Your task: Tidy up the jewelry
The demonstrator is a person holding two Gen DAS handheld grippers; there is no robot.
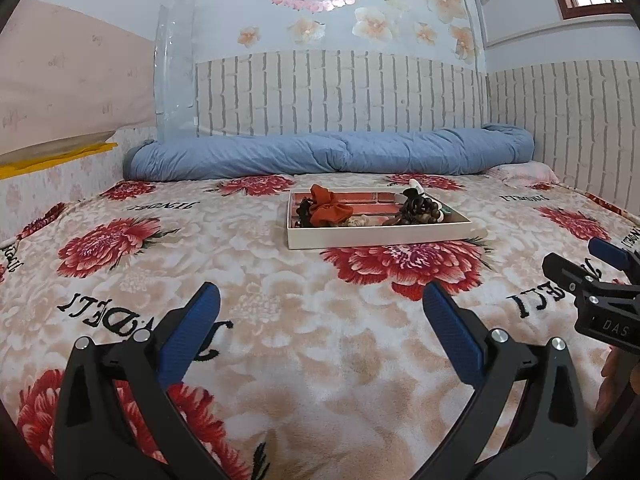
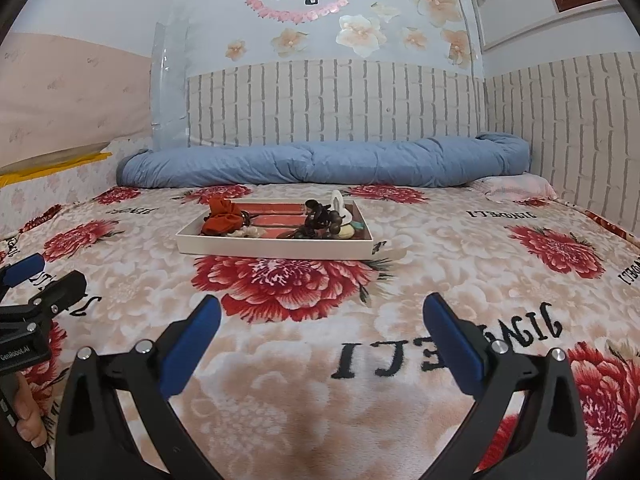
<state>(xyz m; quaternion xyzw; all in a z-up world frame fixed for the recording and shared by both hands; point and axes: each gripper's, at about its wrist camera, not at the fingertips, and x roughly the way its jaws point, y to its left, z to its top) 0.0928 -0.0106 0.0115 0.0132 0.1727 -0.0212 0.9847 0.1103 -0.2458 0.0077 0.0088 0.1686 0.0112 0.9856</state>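
Blue-padded left gripper (image 1: 320,320) gapes wide, holding nothing; right gripper (image 2: 320,320) does too. Well ahead of both sets of fingers sits the white tray (image 2: 276,250): orange scrunchie (image 2: 222,218) left, dark beads (image 2: 320,216) right. Everything's inside already; sorted or jumbled, can't tell.

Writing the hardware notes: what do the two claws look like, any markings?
Both match: black angular frames with silver pivot bolts, and flat blue textured pads on the fingers. Left claw body reads "GenRobot.AI" in the right wrist view; right claw body shows "DAS" in the left wrist view. No cables or sleeves visible.
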